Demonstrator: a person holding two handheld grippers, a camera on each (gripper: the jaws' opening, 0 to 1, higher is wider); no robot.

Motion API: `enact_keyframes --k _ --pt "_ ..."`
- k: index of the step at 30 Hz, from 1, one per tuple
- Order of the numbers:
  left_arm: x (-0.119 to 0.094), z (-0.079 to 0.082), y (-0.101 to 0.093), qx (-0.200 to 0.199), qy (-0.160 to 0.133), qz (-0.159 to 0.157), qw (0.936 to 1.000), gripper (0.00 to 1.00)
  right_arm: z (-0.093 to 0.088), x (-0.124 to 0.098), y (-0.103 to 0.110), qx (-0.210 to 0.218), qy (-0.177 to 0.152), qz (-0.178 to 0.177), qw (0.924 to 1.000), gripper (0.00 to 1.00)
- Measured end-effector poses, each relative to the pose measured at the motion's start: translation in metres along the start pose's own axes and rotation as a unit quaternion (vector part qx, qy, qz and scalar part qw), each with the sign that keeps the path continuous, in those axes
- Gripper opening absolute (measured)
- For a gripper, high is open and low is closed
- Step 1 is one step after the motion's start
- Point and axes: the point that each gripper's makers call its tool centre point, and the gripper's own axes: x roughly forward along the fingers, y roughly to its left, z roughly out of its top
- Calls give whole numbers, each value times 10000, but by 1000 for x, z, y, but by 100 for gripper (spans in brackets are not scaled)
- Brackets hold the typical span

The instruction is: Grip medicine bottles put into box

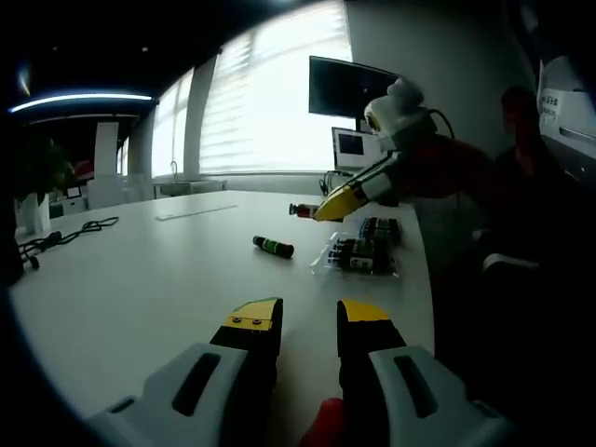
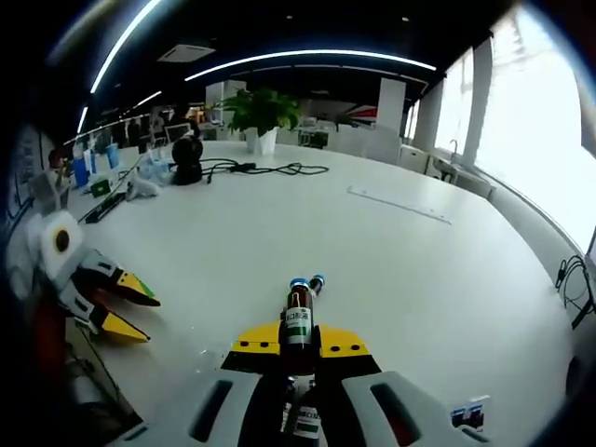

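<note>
While the right gripper (image 2: 298,343) clamps a medicine bottle (image 2: 298,321) mid-body above the white table (image 2: 391,270), the left gripper (image 1: 307,321) sits open, empty. Likely light, rigid, slick glass: grip the label, not the cap.

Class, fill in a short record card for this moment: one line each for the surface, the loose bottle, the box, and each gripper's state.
surface: white table
loose bottle: lying on its side on the table
box: clear box with bottles inside
left gripper: open, holding nothing, low over the table
right gripper: shut on a held bottle, brown with a blue cap
</note>
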Motion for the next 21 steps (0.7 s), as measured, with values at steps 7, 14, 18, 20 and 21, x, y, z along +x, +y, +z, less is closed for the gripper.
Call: enact_keyframes --k 7,14,18,20,21 --pt "0 0 0 -5 -4 1 10000 18 -13 -10 19 30 116 182 9998 7" --pt "0 0 0 4 4 3 10000 18 -26 -16 39 75 290 410 9987 7" --pt "0 0 0 5 4 0 10000 18 -30 -16 49 52 345 489 9982 7" --pt "0 0 0 3 4 1 10000 18 -31 -16 54 45 369 544 9978 7" --pt "0 0 0 4 5 2 10000 18 -31 -16 56 57 374 563 9977 7"
